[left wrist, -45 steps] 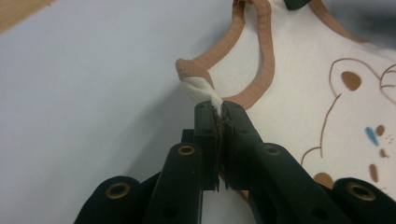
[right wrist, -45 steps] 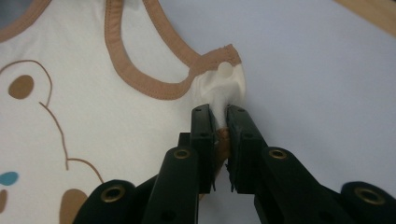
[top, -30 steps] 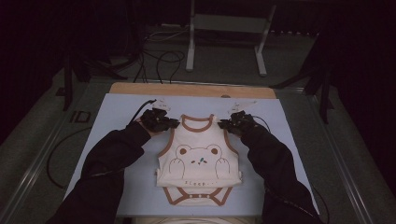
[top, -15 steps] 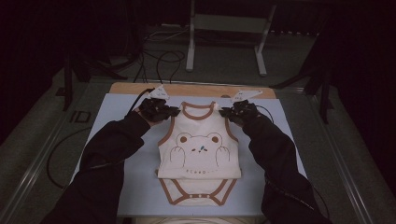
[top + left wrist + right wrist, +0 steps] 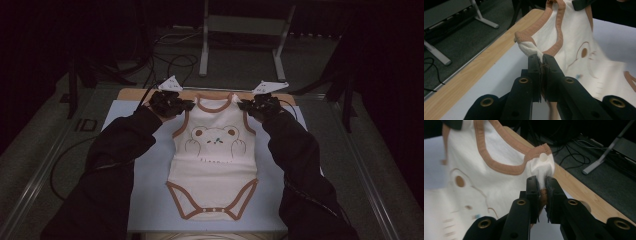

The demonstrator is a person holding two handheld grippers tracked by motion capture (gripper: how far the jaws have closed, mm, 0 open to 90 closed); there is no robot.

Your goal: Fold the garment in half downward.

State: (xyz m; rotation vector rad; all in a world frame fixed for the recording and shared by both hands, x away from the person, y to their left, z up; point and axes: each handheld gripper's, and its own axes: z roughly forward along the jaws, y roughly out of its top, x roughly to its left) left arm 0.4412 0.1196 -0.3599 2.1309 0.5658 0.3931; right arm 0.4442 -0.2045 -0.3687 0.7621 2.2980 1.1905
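A cream baby bodysuit (image 5: 212,160) with brown trim and a bear print hangs stretched between both grippers, its lower part resting on the pale blue mat (image 5: 145,210). My left gripper (image 5: 187,105) is shut on the left shoulder strap (image 5: 531,48), cloth bunched between its jaws (image 5: 541,60). On the other side, my right gripper (image 5: 245,106) is shut on the right shoulder strap (image 5: 541,166), which carries a white snap button (image 5: 543,157). Both grippers are raised above the far part of the mat.
The mat lies on a wooden table whose far edge (image 5: 135,94) shows beyond it. Behind the table are a metal stand (image 5: 240,35) and loose cables (image 5: 170,60) on the dark floor. The person's dark sleeves (image 5: 115,165) reach in from the bottom.
Both grippers have risen and moved away from the person, drawing the bodysuit's shoulders up and the garment farther along the mat. The cloth now hangs longer and straighter.
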